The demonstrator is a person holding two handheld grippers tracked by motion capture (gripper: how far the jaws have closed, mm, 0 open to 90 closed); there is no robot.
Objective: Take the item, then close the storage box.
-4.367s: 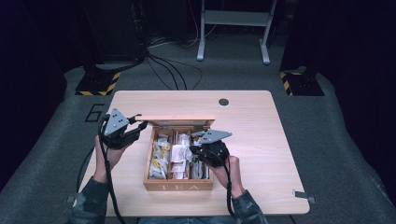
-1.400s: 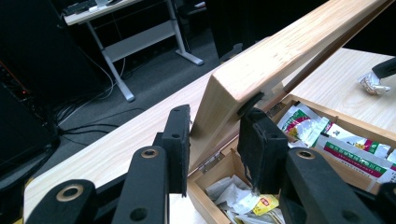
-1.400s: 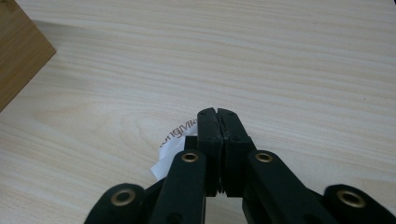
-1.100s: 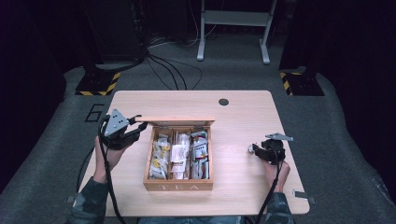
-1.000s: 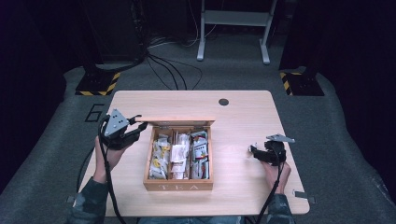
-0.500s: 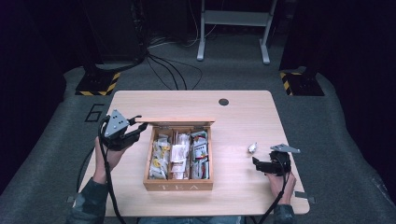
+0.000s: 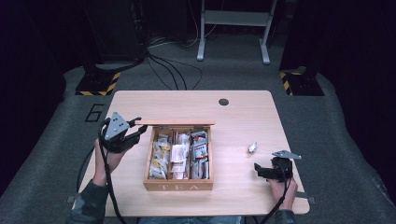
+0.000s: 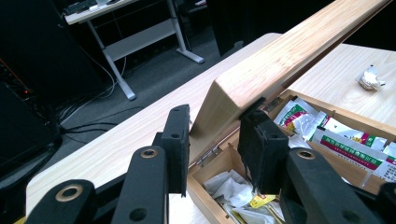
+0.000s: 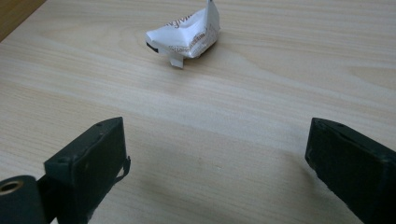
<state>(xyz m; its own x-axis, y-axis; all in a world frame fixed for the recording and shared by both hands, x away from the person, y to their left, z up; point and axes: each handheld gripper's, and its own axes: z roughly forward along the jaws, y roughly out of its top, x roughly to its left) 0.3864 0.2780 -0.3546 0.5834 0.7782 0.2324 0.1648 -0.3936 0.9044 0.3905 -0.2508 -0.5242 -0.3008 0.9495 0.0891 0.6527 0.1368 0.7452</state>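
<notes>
A wooden tea box [image 7: 177, 185] stands mid-table with several paper tea packets in its compartments. My left gripper [image 7: 137, 126] is at the box's far left corner, shut on the raised lid [image 7: 175, 123]. In the left gripper view the jaws [image 8: 217, 135] clamp the lid's corner [image 8: 289, 51]. A small crumpled white packet [image 7: 252, 148] lies on the bare table right of the box. My right gripper [image 7: 258, 169] sits just nearer than the packet, low over the table. Its jaws have just been opening and stand wide [image 9: 215, 140], nothing between them, with the packet [image 9: 187, 36] ahead.
The table [image 7: 243, 116] has a dark round hole [image 7: 223, 101] near its far edge. Bare wood surrounds the packet. Beyond the table are floor cables [image 7: 168, 70], a white desk frame [image 7: 233, 18] and striped bases [image 7: 98, 83].
My right gripper carried the white packet from the box to the right side, let it go on the table, opened wide and drew back toward the near edge. The left gripper stayed put.
</notes>
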